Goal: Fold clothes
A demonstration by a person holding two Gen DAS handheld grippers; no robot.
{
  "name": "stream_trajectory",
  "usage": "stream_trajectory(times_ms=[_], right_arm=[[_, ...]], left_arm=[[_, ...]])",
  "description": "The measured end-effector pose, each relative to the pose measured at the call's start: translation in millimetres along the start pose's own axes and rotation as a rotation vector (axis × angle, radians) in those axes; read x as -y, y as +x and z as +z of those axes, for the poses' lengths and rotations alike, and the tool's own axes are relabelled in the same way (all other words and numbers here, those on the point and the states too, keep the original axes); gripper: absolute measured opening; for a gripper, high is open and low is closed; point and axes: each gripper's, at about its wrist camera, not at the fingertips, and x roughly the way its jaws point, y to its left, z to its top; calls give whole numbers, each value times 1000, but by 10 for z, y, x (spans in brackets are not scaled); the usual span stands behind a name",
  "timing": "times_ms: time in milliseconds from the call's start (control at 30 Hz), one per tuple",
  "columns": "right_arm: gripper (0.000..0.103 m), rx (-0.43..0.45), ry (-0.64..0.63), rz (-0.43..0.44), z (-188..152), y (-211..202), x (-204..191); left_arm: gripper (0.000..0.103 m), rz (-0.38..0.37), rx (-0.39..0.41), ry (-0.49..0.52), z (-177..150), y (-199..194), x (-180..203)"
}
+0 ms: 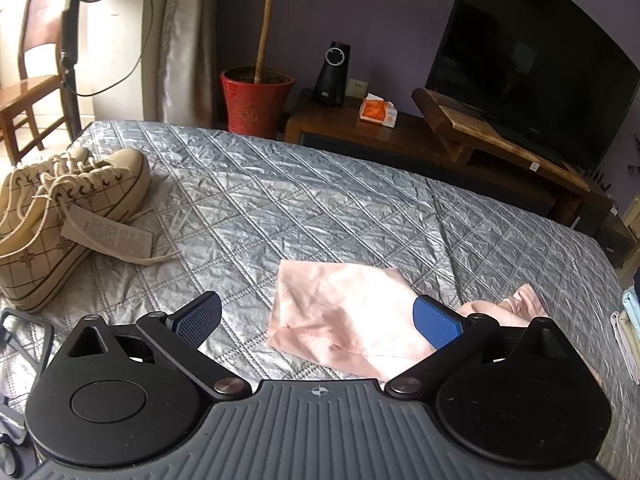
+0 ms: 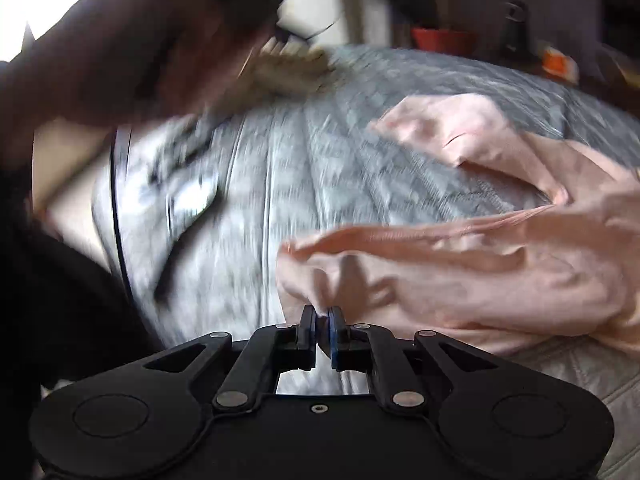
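A pale pink garment (image 1: 348, 312) lies on the grey quilted bed (image 1: 280, 200). In the left wrist view my left gripper (image 1: 318, 318) is open above its stitched hem, one blue pad over the cloth and the other over bare quilt. In the right wrist view, which is blurred, my right gripper (image 2: 322, 320) is shut on an edge of the pink garment (image 2: 480, 264), which bunches and trails to the right.
A pair of cream sneakers (image 1: 60, 208) with a paper tag sits on the bed's left. Beyond the bed stand a red plant pot (image 1: 254, 100), a speaker (image 1: 332, 74), a TV (image 1: 532, 60) on a wooden cabinet, a fan and a chair. A dark-sleeved arm (image 2: 100, 60) fills the right view's left.
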Motion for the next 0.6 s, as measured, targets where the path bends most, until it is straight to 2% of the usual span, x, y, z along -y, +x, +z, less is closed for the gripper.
stream_trajectory(times_ms=[100, 267, 367, 433, 500, 567, 600], right_arm=[[6, 75, 89, 42, 216, -120, 7], [6, 149, 75, 118, 467, -156, -328], [10, 115, 65, 179, 459, 72, -548], [10, 60, 5, 166, 388, 199, -673], [10, 61, 8, 137, 313, 147, -593], [32, 82, 96, 78, 286, -8, -254], [37, 93, 133, 28, 281, -109, -41]], left_arm=[[103, 22, 18, -9, 27, -32, -77], [103, 45, 31, -37, 68, -63, -181], [103, 43, 31, -46, 78, -69, -197], [103, 37, 27, -37, 71, -67, -182], [103, 32, 21, -21, 59, -60, -160], [103, 27, 20, -11, 50, -65, -147], [103, 25, 19, -7, 46, -68, -141]])
